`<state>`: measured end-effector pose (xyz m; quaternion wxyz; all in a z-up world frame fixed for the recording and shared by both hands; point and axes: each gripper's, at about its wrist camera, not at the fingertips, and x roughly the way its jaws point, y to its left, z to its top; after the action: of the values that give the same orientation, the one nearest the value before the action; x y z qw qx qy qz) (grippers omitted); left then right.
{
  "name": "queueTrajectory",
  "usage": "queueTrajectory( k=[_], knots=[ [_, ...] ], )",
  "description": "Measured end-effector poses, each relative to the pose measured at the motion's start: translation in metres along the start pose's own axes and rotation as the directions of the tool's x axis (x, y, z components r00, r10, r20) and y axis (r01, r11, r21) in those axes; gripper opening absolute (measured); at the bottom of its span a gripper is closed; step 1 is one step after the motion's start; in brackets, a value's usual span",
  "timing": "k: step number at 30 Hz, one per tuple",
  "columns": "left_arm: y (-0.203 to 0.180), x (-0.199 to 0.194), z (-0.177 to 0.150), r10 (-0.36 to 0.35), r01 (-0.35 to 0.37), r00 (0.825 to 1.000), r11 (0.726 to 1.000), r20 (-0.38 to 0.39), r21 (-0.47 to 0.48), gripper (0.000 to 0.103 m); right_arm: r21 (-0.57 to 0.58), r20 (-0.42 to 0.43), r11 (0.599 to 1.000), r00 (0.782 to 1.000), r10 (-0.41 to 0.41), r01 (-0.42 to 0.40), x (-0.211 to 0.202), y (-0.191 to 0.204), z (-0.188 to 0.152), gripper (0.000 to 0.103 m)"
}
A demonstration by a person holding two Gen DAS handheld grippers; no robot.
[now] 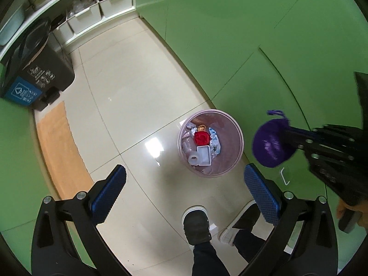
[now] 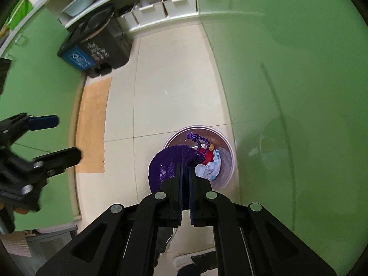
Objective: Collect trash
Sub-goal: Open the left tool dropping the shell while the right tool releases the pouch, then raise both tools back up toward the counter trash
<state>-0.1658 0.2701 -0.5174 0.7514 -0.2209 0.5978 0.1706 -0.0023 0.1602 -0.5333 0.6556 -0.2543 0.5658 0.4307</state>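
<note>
The floor tiles (image 1: pixel 138 87) are showing a glossy, smooth glaze, throwing back a bright glare. The wastebasket (image 1: pixel 232 163) is looking like translucent pinkish plastic with a smooth wall. The purple pouch (image 2: pixel 170 163) is looking like soft, matt velvety cloth, its drawstring (image 2: pixel 200 140) a twisted cord. The right gripper (image 2: pixel 185 172) is showing matt black plastic arms with shiny metal screws; the left gripper (image 1: pixel 184 184) is wearing blue, rough, cross-hatched pads (image 1: pixel 262 197). The floor mat (image 1: pixel 59 147) is looking matt and tan.
</note>
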Motion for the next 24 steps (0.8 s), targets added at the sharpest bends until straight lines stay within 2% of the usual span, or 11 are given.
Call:
queueTrajectory(
  k=[6, 9, 10, 11, 12, 14, 17, 20, 24],
  knots=[
    [0.007, 0.004, -0.006, -0.005, 0.005, 1.0, 1.0, -0.001, -0.023, 0.1, -0.025, -0.029, 1.0, 0.999, -0.015, 0.014, 0.029, 0.003, 0.011, 0.007],
    [0.011, 0.006, -0.006, -0.008, 0.008, 1.0, 1.0, -0.002, -0.031, 0.1, -0.022, -0.03, 0.999, 0.999, -0.023, 0.023, 0.035, -0.001, 0.011, 0.017],
    [0.011, 0.006, -0.006, -0.007, 0.007, 1.0, 1.0, -0.002, -0.03, 0.1, -0.022, -0.029, 0.999, 0.999, -0.025, 0.024, 0.034, -0.002, 0.009, 0.027],
    [0.011, 0.006, -0.006, -0.007, 0.007, 1.0, 0.999, -0.002, -0.031, 0.1, -0.021, -0.026, 0.999, 0.999, -0.029, 0.028, 0.034, -0.003, 0.009, 0.044],
    [0.011, 0.007, -0.006, -0.008, 0.008, 1.0, 0.999, -0.002, -0.032, 0.1, -0.016, -0.017, 1.0, 0.999, -0.027, 0.026, 0.034, -0.005, 0.009, 0.053],
    [0.01, 0.007, -0.005, -0.009, 0.009, 1.0, 0.999, 0.0, -0.031, 0.1, -0.009, -0.01, 1.0, 1.0, -0.021, 0.02, 0.033, -0.006, 0.009, 0.084],
    [0.009, 0.004, -0.005, -0.008, 0.008, 1.0, 1.0, 0.002, -0.029, 0.1, 0.002, -0.004, 1.0, 1.0, -0.017, 0.017, 0.032, -0.009, 0.01, 0.088],
    [0.005, -0.001, -0.006, -0.006, 0.006, 1.0, 1.0, 0.002, -0.025, 0.1, 0.019, -0.015, 1.0, 1.0, -0.022, 0.022, 0.027, -0.01, 0.009, 0.097],
    [0.001, -0.019, -0.006, -0.005, 0.005, 1.0, 1.0, 0.008, -0.021, 0.1, 0.042, -0.016, 0.998, 0.999, -0.035, 0.036, 0.002, -0.008, 0.008, 0.097]
  ],
)
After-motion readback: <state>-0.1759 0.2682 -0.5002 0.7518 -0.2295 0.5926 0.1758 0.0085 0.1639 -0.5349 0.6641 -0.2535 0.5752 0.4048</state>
